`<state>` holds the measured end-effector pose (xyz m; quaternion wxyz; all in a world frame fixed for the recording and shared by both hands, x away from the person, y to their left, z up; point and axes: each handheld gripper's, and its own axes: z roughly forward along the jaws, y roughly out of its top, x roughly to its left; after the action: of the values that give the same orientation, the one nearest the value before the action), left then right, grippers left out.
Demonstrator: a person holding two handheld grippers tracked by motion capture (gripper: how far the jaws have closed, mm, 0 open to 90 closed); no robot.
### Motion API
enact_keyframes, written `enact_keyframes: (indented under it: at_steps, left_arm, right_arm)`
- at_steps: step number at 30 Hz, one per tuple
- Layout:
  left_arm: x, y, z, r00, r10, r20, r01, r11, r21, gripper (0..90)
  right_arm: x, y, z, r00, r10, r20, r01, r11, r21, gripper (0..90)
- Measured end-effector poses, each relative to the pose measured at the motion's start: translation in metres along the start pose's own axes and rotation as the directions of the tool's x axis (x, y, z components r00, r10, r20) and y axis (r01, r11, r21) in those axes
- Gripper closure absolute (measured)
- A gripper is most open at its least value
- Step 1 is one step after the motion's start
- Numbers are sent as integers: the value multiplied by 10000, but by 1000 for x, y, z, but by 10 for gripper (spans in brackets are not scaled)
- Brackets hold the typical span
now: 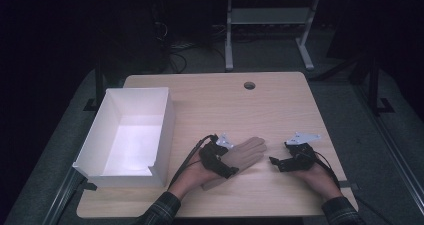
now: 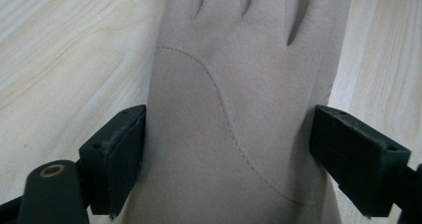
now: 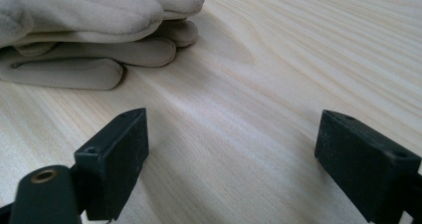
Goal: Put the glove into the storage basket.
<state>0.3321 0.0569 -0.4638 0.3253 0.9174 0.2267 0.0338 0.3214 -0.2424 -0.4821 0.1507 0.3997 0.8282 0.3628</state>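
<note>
A beige suede-like fabric glove [image 1: 243, 156] is laid flat on the light wooden worktop [image 1: 280, 110], near its front edge, fingers pointing away from the person. It is straddled at the cuff end by the left hand-held gripper [image 2: 228, 159], whose jaws are spread wide at either side of the glove, whether touching its edges cannot be told. The right hand-held gripper [image 3: 231, 159] is rested just beside the glove's fingertips, jaws apart over bare wood. An open white rectangular box [image 1: 131, 135] is seen at the worktop's left.

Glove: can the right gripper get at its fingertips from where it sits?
Probably yes. The right gripper is open and points at the glove, with bare table between its jaws and the fingertips; nothing blocks the way.
</note>
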Motion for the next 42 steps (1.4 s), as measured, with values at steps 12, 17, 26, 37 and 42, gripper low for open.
enact_keyframes:
  at_steps: [12,17,26,37,42]
  left_arm:
    - [-7,0,-5,9963,-52,856,57,10000,-54,568]
    - [-4,0,-5,9918,-348,1228,355,9994,-37,635]
    - [0,3,-12,9837,-673,1666,691,9976,-52,656]
    - [4,15,-39,9809,-1139,1580,1193,9925,-250,655]
    - [7,30,-59,9818,-1093,1550,1163,9925,-373,655]
  right_arm:
    - [0,0,0,10000,-7,1,7,10000,-1,132]
    - [0,0,0,10000,-8,-1,8,10000,-3,132]
    - [0,0,0,10000,-2,-4,2,10000,0,132]
    - [0,0,0,10000,-8,-6,8,10000,-29,132]
    - [0,0,0,10000,3,-4,-3,10000,-21,132]
